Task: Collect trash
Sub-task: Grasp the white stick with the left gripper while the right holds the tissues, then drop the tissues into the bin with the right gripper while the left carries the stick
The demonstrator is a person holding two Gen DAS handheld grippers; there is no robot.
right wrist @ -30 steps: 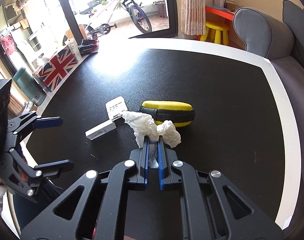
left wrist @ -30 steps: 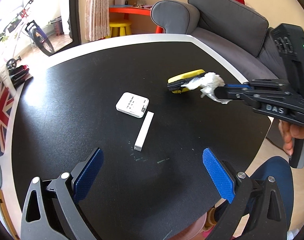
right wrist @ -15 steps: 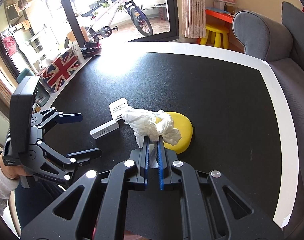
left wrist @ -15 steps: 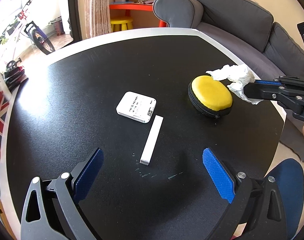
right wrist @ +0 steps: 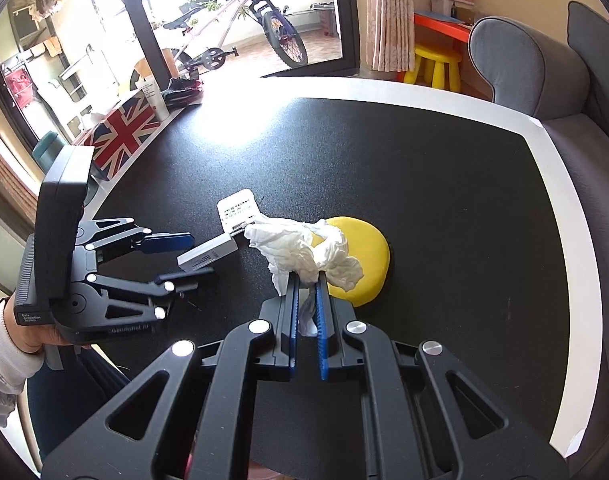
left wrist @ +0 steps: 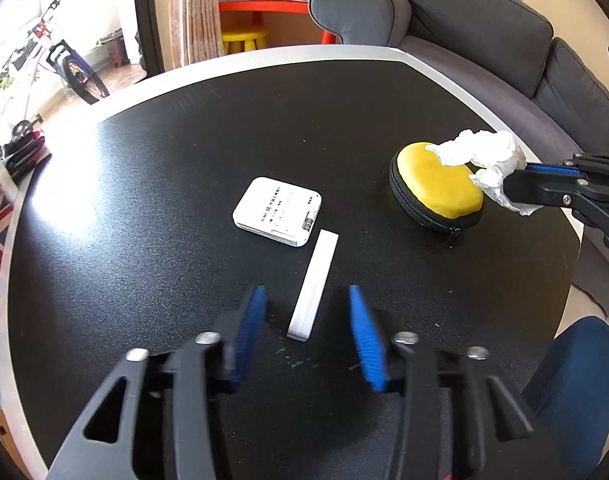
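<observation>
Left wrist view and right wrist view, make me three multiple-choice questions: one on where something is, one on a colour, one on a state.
1. Where does the slim white box lie?
A. between the left tool's fingers
B. on the sofa
C. on the white card

2. What colour is the round zip case's top?
A. red
B. yellow
C. green

3. What does the right tool hold?
A. nothing
B. the white card
C. a crumpled tissue

Answers: 1 A, its near end sits between the closing blue pads, untouched. 2 B, yellow above a black zip band. 3 C, the pads pinch the tissue.
</observation>
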